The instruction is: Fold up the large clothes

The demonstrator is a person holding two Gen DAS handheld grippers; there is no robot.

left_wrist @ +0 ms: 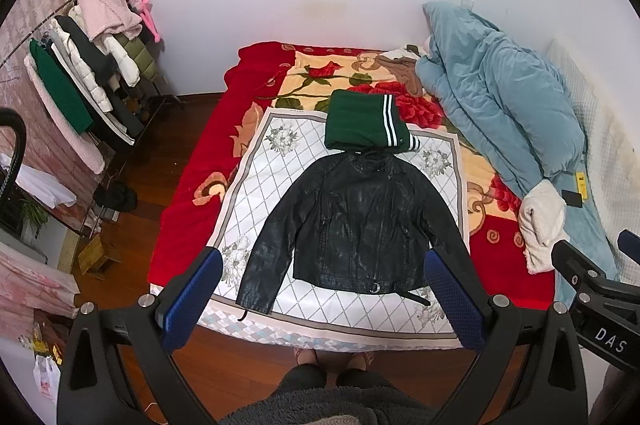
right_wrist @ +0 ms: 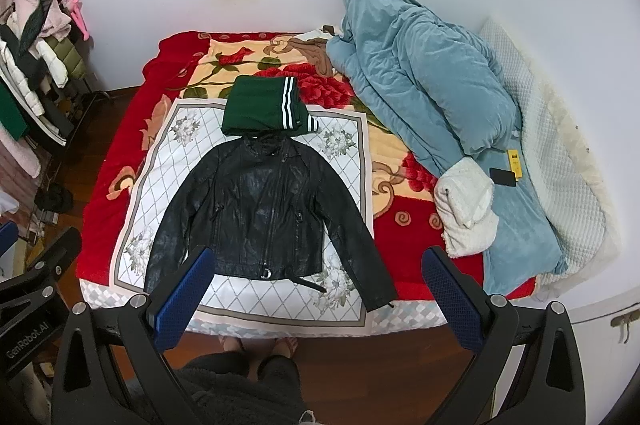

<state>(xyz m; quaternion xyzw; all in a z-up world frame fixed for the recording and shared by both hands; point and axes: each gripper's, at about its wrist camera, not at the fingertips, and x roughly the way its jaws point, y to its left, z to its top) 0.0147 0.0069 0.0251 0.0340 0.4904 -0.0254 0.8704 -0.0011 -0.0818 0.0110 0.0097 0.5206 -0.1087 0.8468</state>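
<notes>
A black leather jacket (left_wrist: 352, 221) lies flat, front up, sleeves spread, on a white patterned cloth (left_wrist: 256, 185) at the foot of the bed (left_wrist: 192, 193). A folded green garment (left_wrist: 364, 121) touches its collar. Both the left gripper (left_wrist: 324, 301) and right gripper (right_wrist: 316, 301) hang above the bed edge, fingers spread wide, holding nothing. A blue quilt (right_wrist: 432, 85) is heaped alongside.

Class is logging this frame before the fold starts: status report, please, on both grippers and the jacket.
Left gripper open, right gripper open, both empty. Black jacket flat on bed, sleeves spread, unfolded. Folded green garment at its collar.
</notes>
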